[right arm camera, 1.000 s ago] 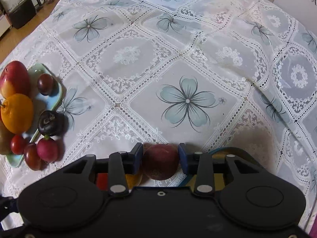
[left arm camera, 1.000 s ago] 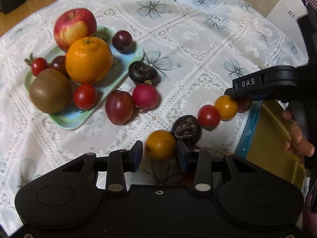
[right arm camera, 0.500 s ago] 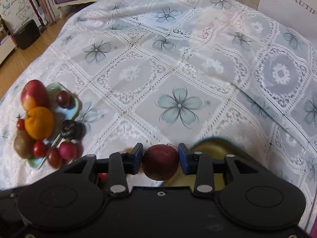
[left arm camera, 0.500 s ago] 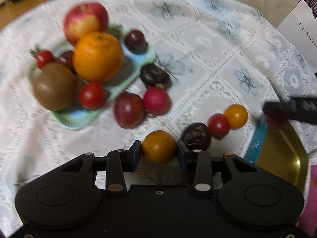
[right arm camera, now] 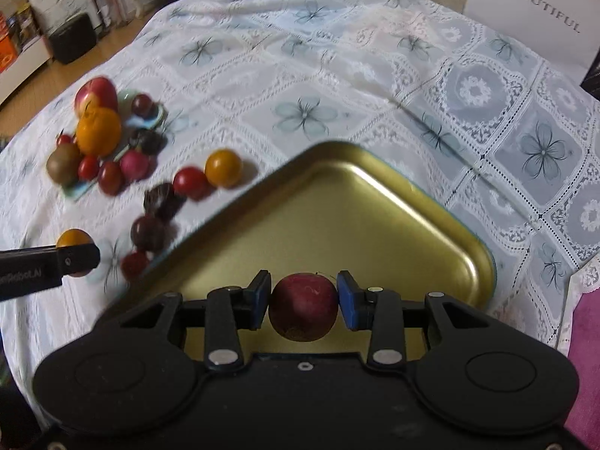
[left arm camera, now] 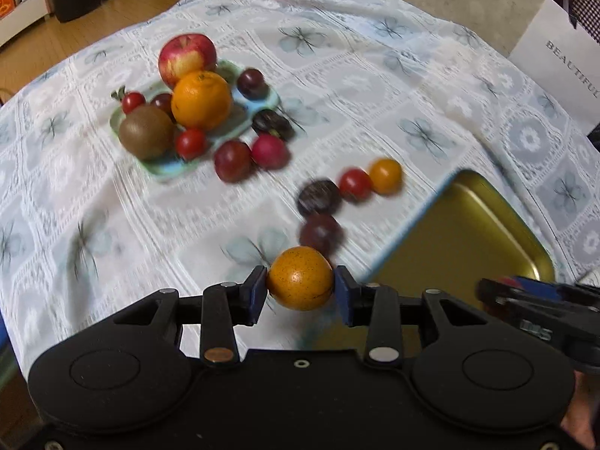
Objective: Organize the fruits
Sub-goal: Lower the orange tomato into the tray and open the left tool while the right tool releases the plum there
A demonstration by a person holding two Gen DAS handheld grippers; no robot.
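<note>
My left gripper point(left arm camera: 300, 289) is shut on a small speckled orange fruit point(left arm camera: 299, 278) and holds it above the cloth by the gold tray's point(left arm camera: 461, 232) left edge. My right gripper point(right arm camera: 303, 297) is shut on a dark red plum point(right arm camera: 303, 306) over the near part of the gold tray point(right arm camera: 337, 202). The left gripper also shows in the right wrist view point(right arm camera: 75, 253) at the left. Loose fruits lie between tray and plate: a yellow tomato point(left arm camera: 385, 176), a red tomato point(left arm camera: 354, 184), a dark mangosteen point(left arm camera: 318, 197) and a plum point(left arm camera: 320, 233).
A green-blue plate point(left arm camera: 165, 167) at the left carries an apple point(left arm camera: 186, 57), an orange point(left arm camera: 201, 99), a kiwi point(left arm camera: 146, 137) and small red fruits. A white bag point(right arm camera: 532, 11) stands at the table's far right. The floor lies beyond the table's left edge.
Both grippers have lifted and pulled back with their fruits. The right gripper has moved from the tray's edge to over the tray. The left fruit has come off the cloth.
</note>
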